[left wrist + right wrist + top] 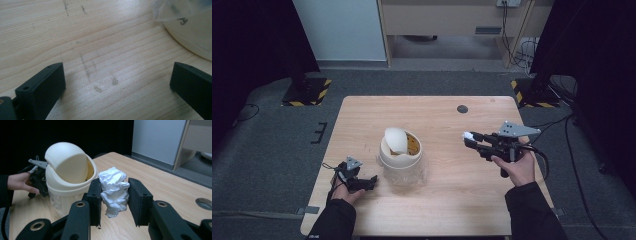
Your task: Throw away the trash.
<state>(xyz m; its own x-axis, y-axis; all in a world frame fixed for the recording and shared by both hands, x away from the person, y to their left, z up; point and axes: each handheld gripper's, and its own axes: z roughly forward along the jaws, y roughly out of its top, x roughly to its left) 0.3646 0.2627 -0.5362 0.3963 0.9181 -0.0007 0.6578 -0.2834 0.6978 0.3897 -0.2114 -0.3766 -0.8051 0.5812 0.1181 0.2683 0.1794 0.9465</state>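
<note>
1. Pinching one crumpled white paper wad [113,191] between its jaws, the right gripper [470,139] hangs above the table [447,200], right of the bin.
2. Left gripper [369,181] sits low at the near left; its jaws are spread, with bare wood between them.
3. One cream bin [399,152] stands mid-table, its swing lid [66,161] tilted.
4. Bin contents are hard to make out; its clear liner [172,11] is cut off in the left gripper view.
</note>
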